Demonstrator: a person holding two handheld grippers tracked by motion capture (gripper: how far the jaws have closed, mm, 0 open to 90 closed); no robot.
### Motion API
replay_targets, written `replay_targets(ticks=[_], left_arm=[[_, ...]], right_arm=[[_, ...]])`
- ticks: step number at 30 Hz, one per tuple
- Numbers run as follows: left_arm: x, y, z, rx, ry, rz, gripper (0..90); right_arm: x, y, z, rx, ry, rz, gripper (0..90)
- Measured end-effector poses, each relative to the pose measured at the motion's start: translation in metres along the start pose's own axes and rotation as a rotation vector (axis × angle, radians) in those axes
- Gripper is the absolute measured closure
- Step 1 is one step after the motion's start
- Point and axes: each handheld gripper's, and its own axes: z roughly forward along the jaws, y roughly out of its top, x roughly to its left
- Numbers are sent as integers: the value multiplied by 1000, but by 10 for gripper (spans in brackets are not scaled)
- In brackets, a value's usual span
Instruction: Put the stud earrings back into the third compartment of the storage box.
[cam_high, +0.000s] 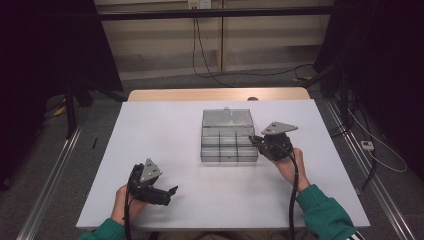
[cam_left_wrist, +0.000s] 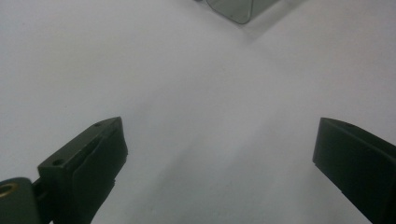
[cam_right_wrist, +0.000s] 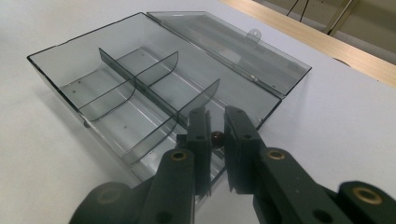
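Dark bead (cam_right_wrist: 216, 138) in right hand-held gripper (cam_right_wrist: 215, 122) — over organizer box (cam_right_wrist: 93, 70)

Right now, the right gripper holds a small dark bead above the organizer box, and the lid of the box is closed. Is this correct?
Not quite: the lid is open, laid back flat behind the organizer box, as the right gripper view shows. The right gripper does hold the small dark bead above it.

A white table (cam_high: 165, 150) carries a clear, smoke-tinted compartment box (cam_high: 229, 142), right of centre, its lid (cam_high: 227, 119) folded open flat on the far side.
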Motion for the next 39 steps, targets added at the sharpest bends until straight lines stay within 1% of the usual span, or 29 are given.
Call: replay_targets(ticks=[11, 15, 16, 17, 18, 22, 31, 39], left_arm=[[0, 0, 0, -3, -2, -1, 25], [0, 0, 0, -5, 0, -5, 25], [0, 0, 0, -1, 0, 0, 25], [0, 0, 0, -2, -2, -5, 25], [0, 0, 0, 2, -3, 1, 25], [0, 0, 0, -3, -2, -5, 25], [0, 0, 0, -2, 0, 1, 25], [0, 0, 0, -2, 1, 2, 25]], right_arm=[[-2, 5, 9, 3, -1, 3, 815], [-4, 5, 13, 7, 0, 17, 815], [-4, 5, 14, 8, -1, 19, 815], [-5, 5, 15, 8, 0, 21, 815], [-5, 6, 16, 9, 1, 22, 815], [-5, 7, 19, 12, 4, 23, 815], [-5, 10, 26, 19, 9, 27, 814], [-5, 9, 32, 33, 2, 33, 814]])
